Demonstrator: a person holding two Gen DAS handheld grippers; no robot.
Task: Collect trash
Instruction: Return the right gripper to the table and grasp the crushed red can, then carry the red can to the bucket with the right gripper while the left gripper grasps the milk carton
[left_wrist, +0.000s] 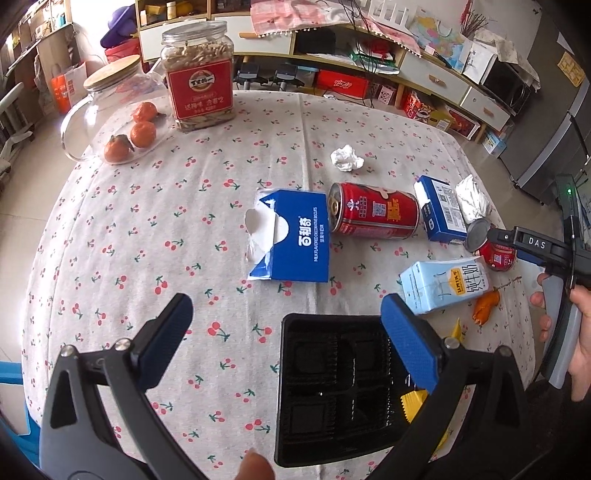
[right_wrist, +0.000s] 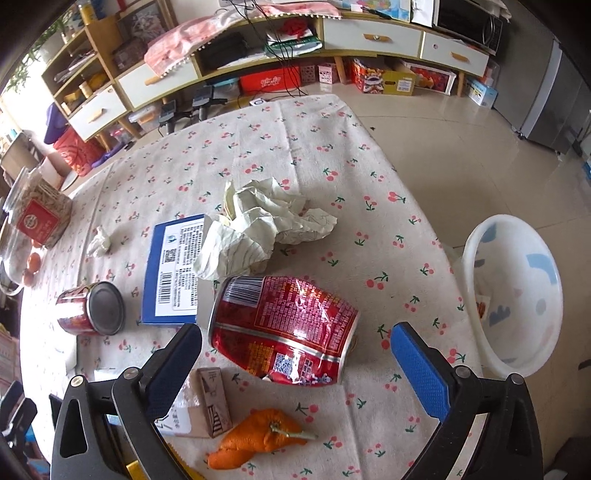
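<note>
Hovering, left wrist view: left gripper (left_wrist: 286, 325) spread wide and empty; black plastic tray (left_wrist: 332, 391) just below, its far edge between the fingers, likely the next pickup.
Ahead of it: blue biscuit box (left_wrist: 295, 236), red can (left_wrist: 373, 216), crumpled tissue (left_wrist: 346, 158).
Right wrist view: right gripper (right_wrist: 295, 354) released, holding nothing; dented red can (right_wrist: 284, 328) lies between its fingers, untouched.
Nearer: orange peel (right_wrist: 258, 437).
Right of it: white bin (right_wrist: 517, 291), off the table edge to receive the trash.

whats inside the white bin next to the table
In the right wrist view the white bin holds something small and orange-red low on its left wall. Its bottom is hidden by the near rim.
</note>
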